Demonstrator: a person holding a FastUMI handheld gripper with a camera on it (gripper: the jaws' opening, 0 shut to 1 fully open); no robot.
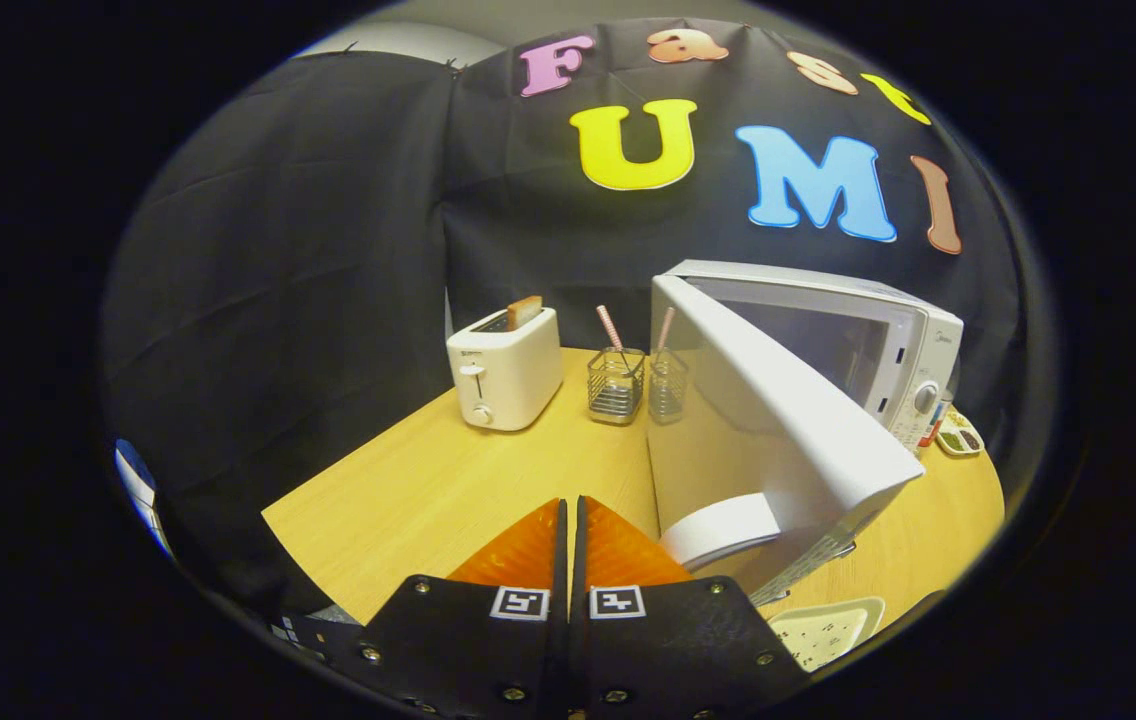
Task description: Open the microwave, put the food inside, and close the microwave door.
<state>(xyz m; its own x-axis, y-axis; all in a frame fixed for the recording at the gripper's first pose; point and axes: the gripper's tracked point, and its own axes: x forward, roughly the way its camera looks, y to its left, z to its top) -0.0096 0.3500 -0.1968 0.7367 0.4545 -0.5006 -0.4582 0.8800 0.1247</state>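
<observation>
The white microwave (903,345) stands on the wooden table (428,490), to the right beyond my fingers. Its door (788,420) is swung wide open toward me, and its mirrored inner face reflects the table. The door's white handle (718,530) is just right of my fingertips. My gripper (571,500) is shut with nothing between the fingers, low over the table and left of the door's edge. A pale dish (828,630) lies on the table below the door, to the right of the gripper; I cannot tell what is on it.
A white toaster (506,368) with a slice of bread in it stands at the back left. Next to it is a wire holder (616,385) with a striped straw. A small tray (958,438) of coloured items sits right of the microwave.
</observation>
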